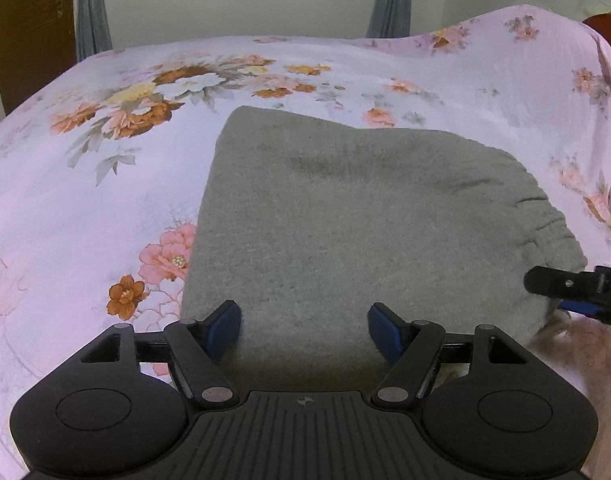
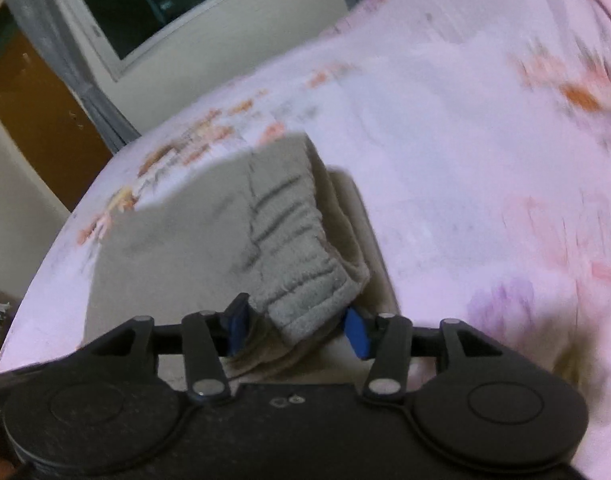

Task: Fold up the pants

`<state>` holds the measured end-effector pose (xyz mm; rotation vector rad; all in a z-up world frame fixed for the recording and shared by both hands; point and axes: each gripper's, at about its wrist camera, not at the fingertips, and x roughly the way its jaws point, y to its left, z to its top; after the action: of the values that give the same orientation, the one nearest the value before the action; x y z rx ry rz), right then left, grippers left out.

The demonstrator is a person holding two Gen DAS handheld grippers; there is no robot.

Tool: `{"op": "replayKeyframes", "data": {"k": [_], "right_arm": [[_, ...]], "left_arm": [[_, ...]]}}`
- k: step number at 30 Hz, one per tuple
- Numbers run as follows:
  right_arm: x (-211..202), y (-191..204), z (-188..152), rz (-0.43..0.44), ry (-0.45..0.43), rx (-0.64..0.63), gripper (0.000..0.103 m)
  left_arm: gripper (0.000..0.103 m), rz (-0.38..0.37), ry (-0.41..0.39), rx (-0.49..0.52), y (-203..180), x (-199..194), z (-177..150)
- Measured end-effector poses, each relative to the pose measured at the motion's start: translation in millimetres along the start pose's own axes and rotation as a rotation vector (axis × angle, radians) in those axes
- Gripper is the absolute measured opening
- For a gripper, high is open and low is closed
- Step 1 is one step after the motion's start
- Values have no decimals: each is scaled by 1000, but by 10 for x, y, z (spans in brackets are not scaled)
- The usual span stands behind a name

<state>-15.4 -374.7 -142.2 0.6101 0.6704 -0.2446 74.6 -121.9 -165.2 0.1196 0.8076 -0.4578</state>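
1. Folded into a compact block, the grey fleece pants [image 1: 345, 208] lie on a pink bedsheet printed with orange, pink and white flowers [image 1: 105, 184], which covers the bed on which everything rests.
2. In the left wrist view, the pants fill the middle of the picture, with the gathered elastic waistband at their right edge and a smooth folded edge at their left.
3. The left gripper [image 1: 304, 330] hovers at the near edge of the pants, its black arms spread and its two blue pads set wide apart.
4. Grey cloth shows in the gap between those pads, but neither pad presses on it, so this gripper holds nothing.
5. The right gripper [image 2: 295, 326] sits at the waistband corner of the pants [image 2: 297, 264], on the right side of the garment; its black tip also shows at the right margin of the left wrist view [image 1: 561, 282].
6. Its blue pads stand partly apart with the ribbed waistband end between them; the picture is blurred, and the pads appear to flank the cloth rather than pinch it.
7. Behind the bed are a cream wall, a dark window [image 2: 145, 4], grey curtains [image 1: 93, 8] and a brown wooden door [image 1: 29, 28].
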Motion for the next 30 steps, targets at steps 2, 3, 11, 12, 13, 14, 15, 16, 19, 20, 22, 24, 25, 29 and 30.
{"op": "replayKeyframes", "data": {"k": [2,3,11,12,13,14,15,16,19,20,22,24,25,29,30], "right_arm": [[-90,24,52,-10,-32,-5,63],[-159,46,85,-15,-58,-21,63],[-351,467,225,1,-147,-208,59],[-303,532,200,0,-138,-235,59],[-254,594,163,-7,-129,-261,59],[-213,643,129,-10,-124,-280,58],[-183,683,108,-10,-122,-292,58],[-158,710,88,-10,-121,-304,58],[3,748,25,-53,-90,-371,57],[69,726,-3,-75,-65,-388,57],[78,665,-45,-82,-47,-391,57],[51,679,-16,-69,-48,-387,57],[30,698,11,-62,-52,-380,57],[15,787,168,-32,-102,-373,57],[62,816,212,-30,-99,-381,57]], "left_arm": [[72,-10,-2,-11,27,-14,13],[72,-14,-2,-16,43,-28,18],[72,-16,-16,-28,55,-113,41],[72,-20,-16,-27,51,-124,43],[72,-18,-22,-24,45,-140,43],[72,-17,-26,-20,36,-153,46],[72,-19,-30,-17,33,-162,45],[72,-21,-33,-12,29,-164,40],[72,-19,-14,-2,23,-89,4],[72,-16,-16,2,20,-68,-14],[72,-16,-20,18,0,-48,-25],[72,-16,-22,26,-25,-44,8],[72,-20,-21,24,-25,-36,35],[72,-37,-17,18,-44,45,161],[72,-38,-15,18,-45,78,192]]}}
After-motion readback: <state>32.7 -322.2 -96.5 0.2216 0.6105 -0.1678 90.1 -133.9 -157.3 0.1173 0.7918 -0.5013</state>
